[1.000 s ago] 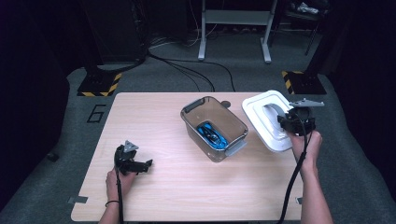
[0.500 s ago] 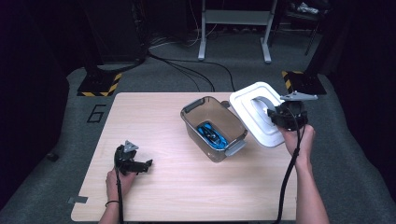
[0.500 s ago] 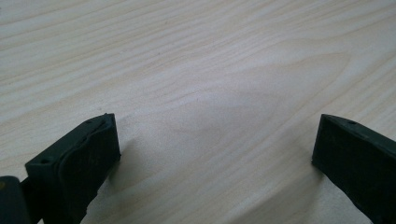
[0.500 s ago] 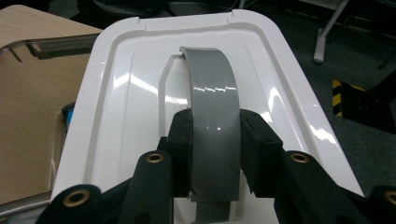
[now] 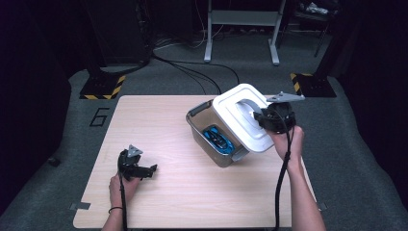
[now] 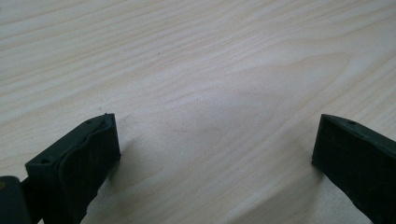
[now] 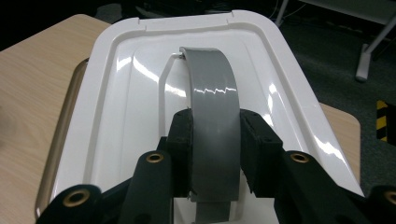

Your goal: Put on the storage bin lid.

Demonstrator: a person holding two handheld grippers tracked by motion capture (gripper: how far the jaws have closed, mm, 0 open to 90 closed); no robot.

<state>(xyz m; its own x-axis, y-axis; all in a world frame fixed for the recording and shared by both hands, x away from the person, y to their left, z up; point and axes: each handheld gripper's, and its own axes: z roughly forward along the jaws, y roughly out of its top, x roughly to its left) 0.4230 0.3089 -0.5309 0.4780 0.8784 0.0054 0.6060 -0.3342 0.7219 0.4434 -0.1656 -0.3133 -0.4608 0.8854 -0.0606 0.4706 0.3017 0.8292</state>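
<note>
Lowering the lid point(image 5: 242, 118) square onto the bin point(image 5: 210, 139) just below the right claw point(image 7: 215, 135) looks key, keeping it clamped on the grey handle point(image 7: 211, 98) until the rim seats, while the left claw point(image 5: 150, 169) sits apart on the bench point(image 5: 159, 192).

The white lid point(image 5: 243, 118), a rounded rectangle with a raised rim and an arched grey handle point(image 7: 212, 116) across its middle, hangs tilted over the right side of the bin point(image 5: 211, 139). The bin is clear plastic with grey clips, stands open near the middle of the bench point(image 5: 168, 192), and holds a blue object point(image 5: 216, 138).
</note>
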